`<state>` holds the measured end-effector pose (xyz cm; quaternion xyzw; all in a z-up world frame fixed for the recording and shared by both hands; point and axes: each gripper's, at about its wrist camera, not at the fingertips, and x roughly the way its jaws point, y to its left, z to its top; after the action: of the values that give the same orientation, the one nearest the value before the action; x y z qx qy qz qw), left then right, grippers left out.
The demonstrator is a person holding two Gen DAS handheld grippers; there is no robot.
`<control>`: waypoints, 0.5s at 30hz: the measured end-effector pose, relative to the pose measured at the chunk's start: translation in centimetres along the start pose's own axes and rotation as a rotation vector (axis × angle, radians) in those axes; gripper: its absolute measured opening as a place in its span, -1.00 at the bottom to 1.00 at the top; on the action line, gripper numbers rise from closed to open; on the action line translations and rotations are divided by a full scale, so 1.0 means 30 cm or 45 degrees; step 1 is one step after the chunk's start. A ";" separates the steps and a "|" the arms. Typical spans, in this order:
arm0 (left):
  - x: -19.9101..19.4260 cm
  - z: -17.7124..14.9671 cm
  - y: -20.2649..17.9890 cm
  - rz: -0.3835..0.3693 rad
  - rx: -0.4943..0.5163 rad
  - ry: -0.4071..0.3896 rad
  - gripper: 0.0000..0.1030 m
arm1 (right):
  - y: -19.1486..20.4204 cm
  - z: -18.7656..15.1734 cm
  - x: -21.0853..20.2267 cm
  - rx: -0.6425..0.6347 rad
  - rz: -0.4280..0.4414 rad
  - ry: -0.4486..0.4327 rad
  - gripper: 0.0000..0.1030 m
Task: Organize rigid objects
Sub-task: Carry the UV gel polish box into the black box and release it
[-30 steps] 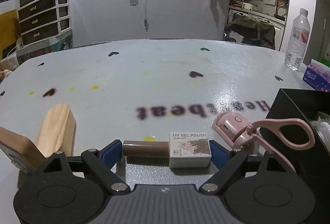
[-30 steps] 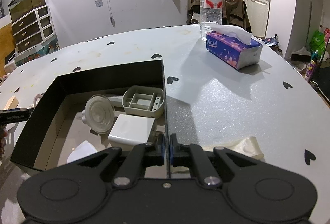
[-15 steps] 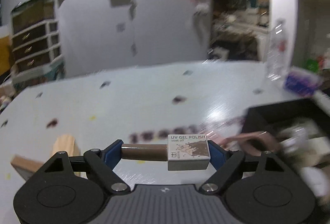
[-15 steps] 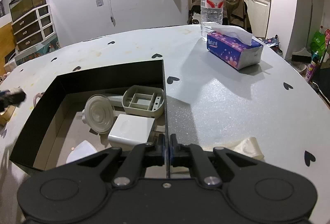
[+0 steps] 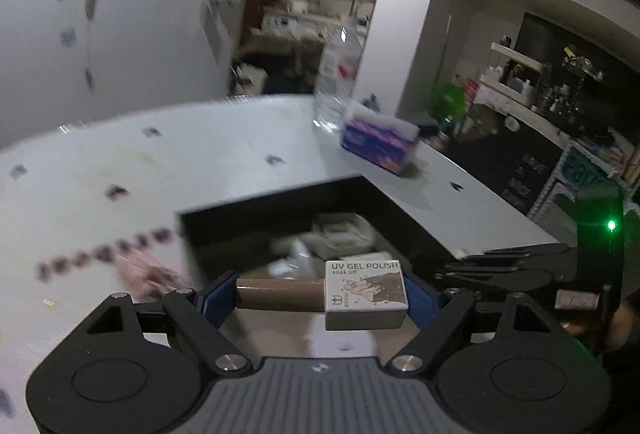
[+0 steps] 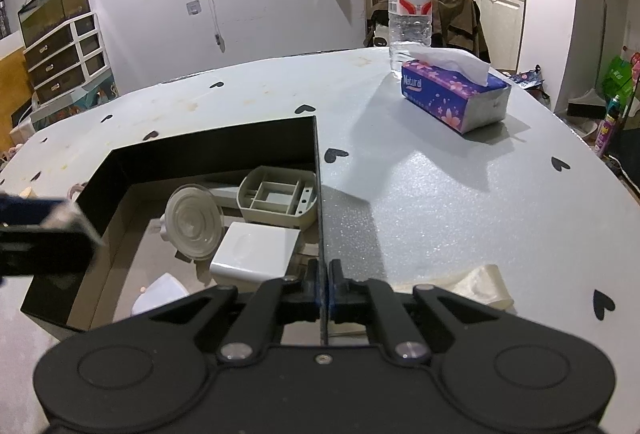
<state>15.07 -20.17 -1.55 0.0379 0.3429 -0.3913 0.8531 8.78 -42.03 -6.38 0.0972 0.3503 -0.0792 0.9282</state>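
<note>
- The polish bottle (image 5: pixel 320 294) looks small, light and stiff; its brown barrel appears smooth and could slip, while the square grey cap offers flat faces, likely the better place to hold.
- The left gripper (image 5: pixel 318 296) is closed on the bottle endwise, one blue pad at the barrel's end and the other against the cap, so the bottle lies crosswise between the fingers, raised off the table (image 5: pixel 120 162).
- Just ahead of and below this gripper sits the black box (image 5: pixel 280 206), its inside blurred.
- The right gripper (image 6: pixel 324 286) has its fingers nearly together, pinching the box's thin right wall (image 6: pixel 319 194), apparently to steady it.
- Ahead and left of that gripper, inside the box, lie a clear round lid (image 6: pixel 194 220), a grey divided tray (image 6: pixel 276 196) and a white block (image 6: pixel 254 252).
- A tissue pack (image 6: pixel 454 98) and a water bottle (image 6: pixel 410 6) stand well ahead to the right, outside the box.
- A drop from this height would probably not harm the bottle, though it may roll.
</note>
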 end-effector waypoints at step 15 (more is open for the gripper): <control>0.176 0.050 -0.003 0.009 -0.480 0.243 0.65 | -0.011 -0.004 -0.002 0.009 0.025 -0.010 -0.89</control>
<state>18.26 -24.11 -3.63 -0.0842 0.4891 -0.3119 0.8102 8.60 -42.31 -6.47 0.1038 0.3453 -0.0717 0.9300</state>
